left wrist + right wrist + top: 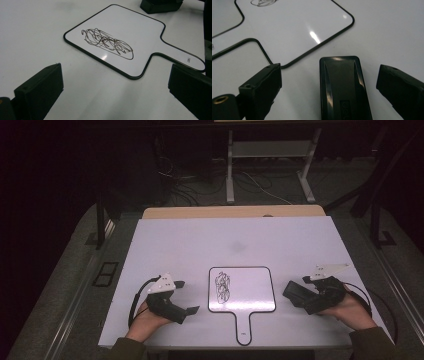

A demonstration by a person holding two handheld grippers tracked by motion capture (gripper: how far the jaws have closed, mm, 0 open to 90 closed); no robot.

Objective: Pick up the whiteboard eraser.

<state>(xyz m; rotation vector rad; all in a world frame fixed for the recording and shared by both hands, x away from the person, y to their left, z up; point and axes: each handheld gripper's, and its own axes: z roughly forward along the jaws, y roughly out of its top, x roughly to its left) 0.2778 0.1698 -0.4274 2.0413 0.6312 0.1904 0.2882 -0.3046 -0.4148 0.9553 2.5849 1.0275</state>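
**Lining up on the eraser, scribble waiting**

Here I am at the white bench (165, 245), both hands down near its front edge. Between my two grippers lies the paddle-shaped whiteboard (242, 289), flat, its handle pointing back toward me, just off my right gripper's left jaw. My left gripper (183, 296) rests beside the board's left edge, jaws spread wide, nothing between them. My right gripper (296, 295) is the busy one: the black eraser (343, 87) lies flat on the bench right between its jaws, which stand released, clear bench showing either side, no pad touching it yet. And the smallest thing, the dark scribble (107, 43), sits on the board's middle, ahead of my left gripper.

I'd call this the pick-up step, the grasp not yet made. Next I need to close squarely on the eraser's long sides, lift it, and carry it left over that scribble, maybe pinning the board with my left.
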